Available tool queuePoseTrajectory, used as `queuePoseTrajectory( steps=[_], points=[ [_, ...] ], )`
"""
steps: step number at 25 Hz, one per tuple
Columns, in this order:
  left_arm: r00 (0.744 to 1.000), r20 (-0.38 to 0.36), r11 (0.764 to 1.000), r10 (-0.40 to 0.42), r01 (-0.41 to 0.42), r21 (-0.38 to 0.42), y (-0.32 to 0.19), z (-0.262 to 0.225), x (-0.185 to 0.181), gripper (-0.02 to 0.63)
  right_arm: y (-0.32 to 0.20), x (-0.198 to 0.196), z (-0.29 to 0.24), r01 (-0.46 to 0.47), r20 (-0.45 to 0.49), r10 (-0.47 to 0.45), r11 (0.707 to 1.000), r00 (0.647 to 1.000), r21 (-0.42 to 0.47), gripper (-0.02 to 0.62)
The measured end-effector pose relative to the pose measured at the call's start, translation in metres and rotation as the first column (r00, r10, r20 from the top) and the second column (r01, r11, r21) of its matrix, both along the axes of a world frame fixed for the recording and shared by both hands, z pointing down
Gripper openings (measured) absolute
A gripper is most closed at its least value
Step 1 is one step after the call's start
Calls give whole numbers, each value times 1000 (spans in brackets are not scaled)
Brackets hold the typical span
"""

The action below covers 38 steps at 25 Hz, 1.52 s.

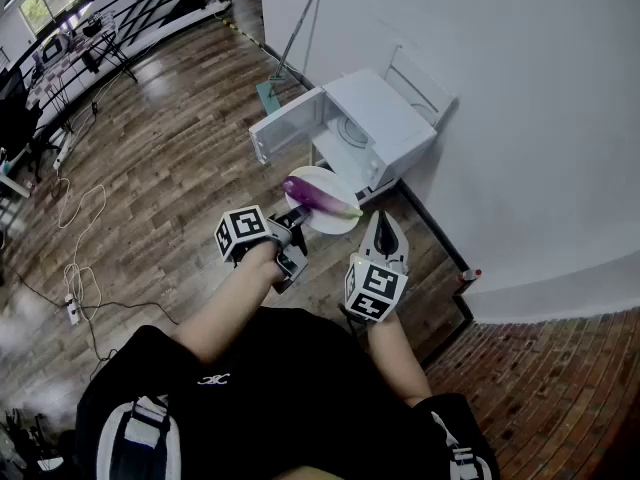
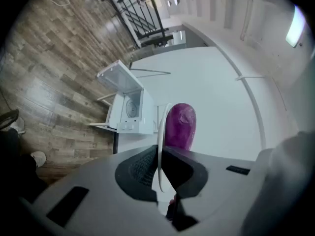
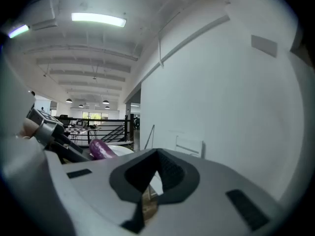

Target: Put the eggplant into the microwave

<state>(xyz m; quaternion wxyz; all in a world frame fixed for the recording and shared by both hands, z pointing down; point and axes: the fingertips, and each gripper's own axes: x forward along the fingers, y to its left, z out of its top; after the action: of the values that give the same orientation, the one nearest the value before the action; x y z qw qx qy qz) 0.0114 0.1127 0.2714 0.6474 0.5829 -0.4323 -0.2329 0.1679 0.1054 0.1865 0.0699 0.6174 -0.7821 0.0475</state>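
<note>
A purple eggplant (image 1: 318, 198) lies on a white plate (image 1: 335, 220) held above the wooden floor. My left gripper (image 1: 292, 226) is shut on the plate's near rim; in the left gripper view the plate (image 2: 159, 132) shows edge-on between the pads, with the eggplant (image 2: 179, 126) just beyond. The white microwave (image 1: 362, 128) stands on the floor by the wall, its door (image 1: 285, 123) swung open to the left, a short way past the plate. It also shows in the left gripper view, microwave (image 2: 129, 107). My right gripper (image 1: 385, 220) is shut and holds nothing, just right of the plate.
A white wall (image 1: 520, 108) runs close on the right with a black strip (image 1: 440, 238) at its foot. A white wire rack (image 1: 420, 83) and a long-handled tool (image 1: 300, 28) lean against the wall behind the microwave. Cables (image 1: 75, 228) lie on the floor at left.
</note>
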Motion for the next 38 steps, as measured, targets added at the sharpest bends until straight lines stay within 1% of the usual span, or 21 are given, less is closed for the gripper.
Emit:
queuePoseTrajectory(
  steps=[5,12,16,23,27,31,35,38],
  points=[
    [1000,9,1000,4,-4,-10,7,4,2,17,7,2,4,4,32,-4,1000,999,-17,11],
    [1000,-1,1000,0,0,-22,18,8,4,17,18,3,4,9,28,-9,1000,1000,-2,11],
    [1000,15,1000,-11,11,-14,13,3,1,17,16,0,2,16,26,-16,1000,1000,-11,11],
    [999,30,999,-24,25,-39,18,17,-1,17,23,1,15,12,32,-11,1000,999,-22,11],
    [999,45,999,-16,18,-46,7,23,-5,17,15,-4,16,4,28,-4,1000,1000,-15,11],
    [999,31,999,-5,6,-34,-18,24,-7,17,-5,-1,19,-28,14,28,1000,1000,-11,11],
    [999,27,999,25,-24,-40,-57,32,-16,17,-39,-6,24,-72,1,72,997,997,-12,11],
    [998,31,998,60,-60,-16,-97,30,-30,17,-69,-18,22,-110,-2,110,994,994,2,11]
  ],
)
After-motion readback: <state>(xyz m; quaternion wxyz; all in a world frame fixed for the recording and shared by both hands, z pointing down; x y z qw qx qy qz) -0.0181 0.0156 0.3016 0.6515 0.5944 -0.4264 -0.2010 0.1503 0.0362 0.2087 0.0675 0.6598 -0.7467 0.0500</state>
